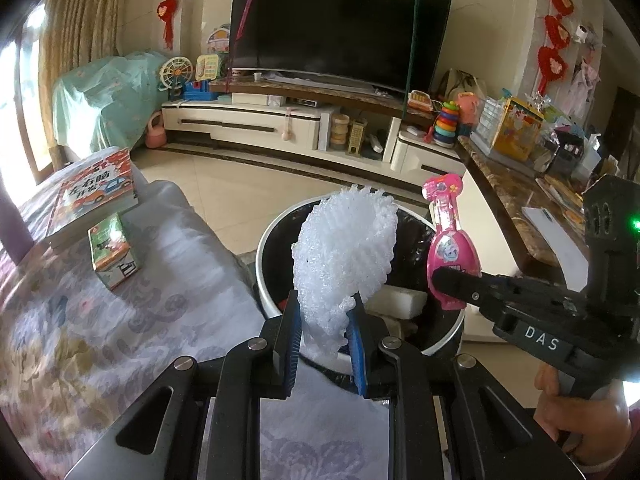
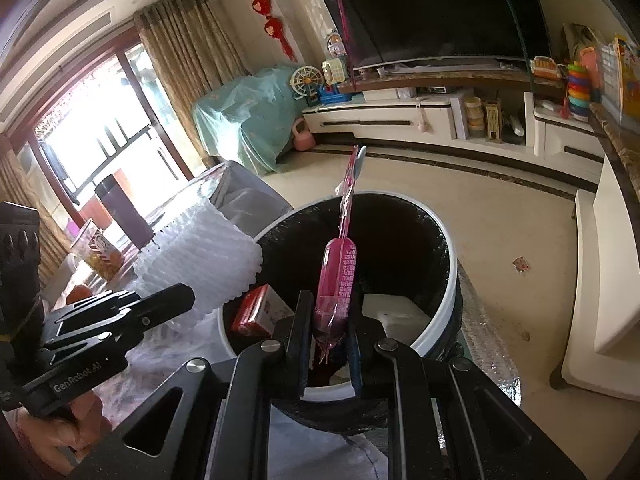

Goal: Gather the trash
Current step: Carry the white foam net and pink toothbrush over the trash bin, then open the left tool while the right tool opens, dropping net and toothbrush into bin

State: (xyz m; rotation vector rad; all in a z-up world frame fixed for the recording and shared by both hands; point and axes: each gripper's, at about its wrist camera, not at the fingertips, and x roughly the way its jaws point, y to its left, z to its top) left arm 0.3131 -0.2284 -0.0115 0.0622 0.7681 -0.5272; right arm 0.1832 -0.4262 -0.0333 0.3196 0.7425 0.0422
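Living-room clutter is filling the background: a big dark flat television is standing on a long white media cabinet crowded with toys, and red hanging ornaments are decorating the cream walls. Nearer the cameras, a surface draped in a pale floral-patterned cloth is carrying a picture book with a red car on its cover and a small green and white carton.

Just beside that surface, a round white trash bin lined with a black plastic bag is sitting on the tiled floor. Inside it, a red and white carton and a white rectangular block are lying.

The left gripper is pinching a white foam mesh fruit sleeve between its blue-padded fingers, narrowly parted around it, holding it upright over the bin's near rim.

The right gripper is clamping a pink plastic blister package shaped like a toothbrush by its lower end, fingers squeezed nearly together. The package is standing up over the bin's opening. A person's hand is gripping the right gripper's handle.
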